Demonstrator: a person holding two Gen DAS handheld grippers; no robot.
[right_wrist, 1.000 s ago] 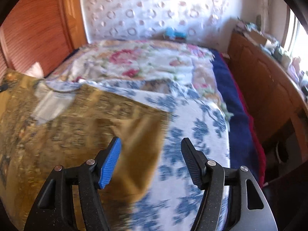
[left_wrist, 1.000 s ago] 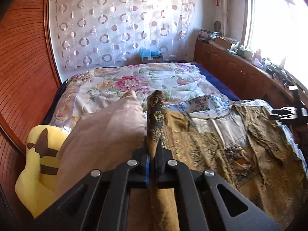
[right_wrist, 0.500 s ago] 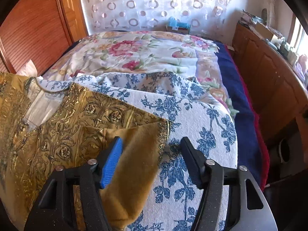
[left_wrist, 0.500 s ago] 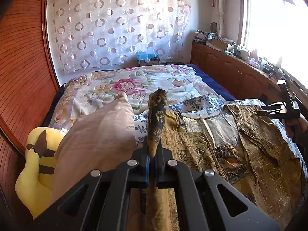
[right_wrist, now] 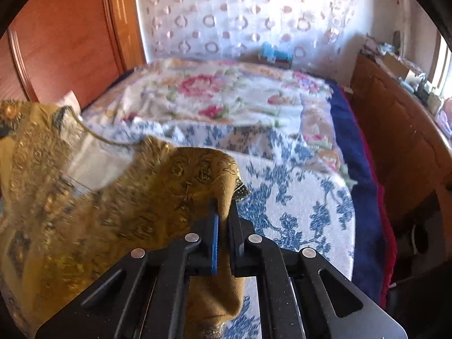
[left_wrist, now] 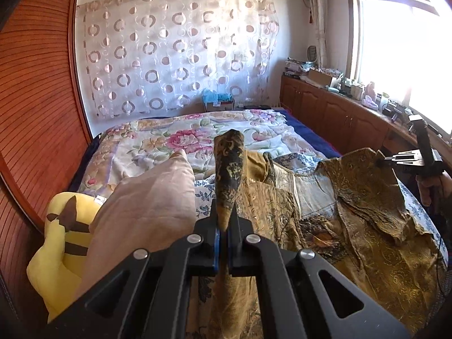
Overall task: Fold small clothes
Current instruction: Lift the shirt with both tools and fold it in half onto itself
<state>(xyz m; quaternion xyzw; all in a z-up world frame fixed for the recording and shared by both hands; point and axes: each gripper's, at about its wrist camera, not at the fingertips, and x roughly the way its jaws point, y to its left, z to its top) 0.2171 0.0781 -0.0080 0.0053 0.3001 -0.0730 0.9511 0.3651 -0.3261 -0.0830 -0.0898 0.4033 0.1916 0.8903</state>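
A sheer curtain [left_wrist: 180,56] printed with rings is hanging across the far wall, glowing with daylight. Sun is streaming through the window [left_wrist: 401,36] above a long wooden cabinet [left_wrist: 333,113]. Reddish wood panelling [left_wrist: 36,99] is curving along the bed's [left_wrist: 175,138] floral-covered side.

garment [left_wrist: 364,206] on bed [left_wrist: 180,138] | pillow [left_wrist: 147,206] left of it | cabinet [left_wrist: 333,113] right of bed
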